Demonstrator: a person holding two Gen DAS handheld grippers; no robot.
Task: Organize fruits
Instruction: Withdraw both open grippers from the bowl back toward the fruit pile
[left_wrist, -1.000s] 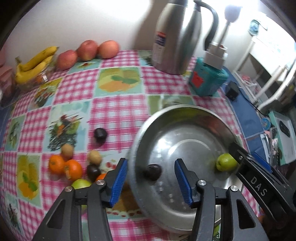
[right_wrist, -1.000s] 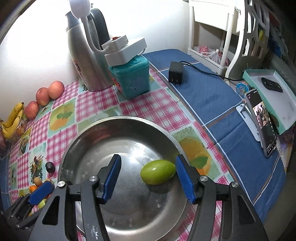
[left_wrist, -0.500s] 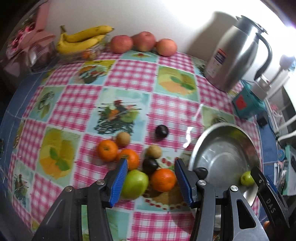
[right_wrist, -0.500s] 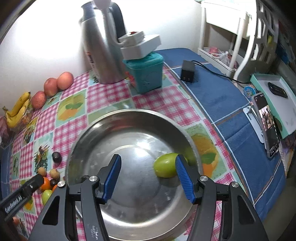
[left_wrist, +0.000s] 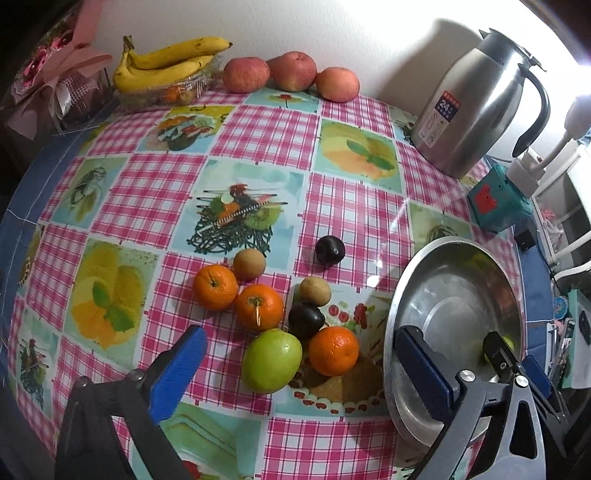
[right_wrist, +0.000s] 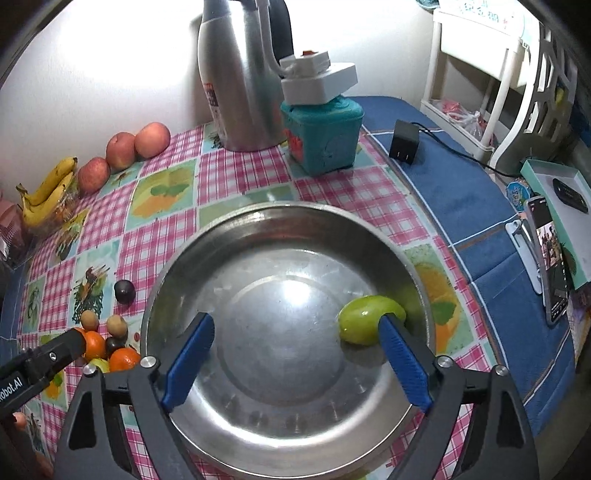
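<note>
A steel bowl (right_wrist: 280, 221) holds one green fruit (right_wrist: 364, 319) at its right side; the bowl also shows in the left wrist view (left_wrist: 461, 251). Left of the bowl lies a cluster: a green apple (left_wrist: 271, 360), three oranges (left_wrist: 333, 350), dark plums (left_wrist: 306, 320) and brown kiwis (left_wrist: 249, 263). My left gripper (left_wrist: 295, 373) is open and empty, just above the green apple and an orange. My right gripper (right_wrist: 295, 360) is open and empty over the bowl, its right finger beside the green fruit.
Bananas (left_wrist: 166, 68) and three red apples (left_wrist: 291, 70) lie along the back wall. A steel jug (left_wrist: 469, 110) and a teal box (left_wrist: 498, 203) stand behind the bowl. A phone (right_wrist: 550, 258) and charger (right_wrist: 404, 146) lie on the blue cloth at right.
My left gripper has swung from over the bowl to the fruit cluster on the left. My right gripper has pulled back a little; the green fruit has rolled right in the bowl.
</note>
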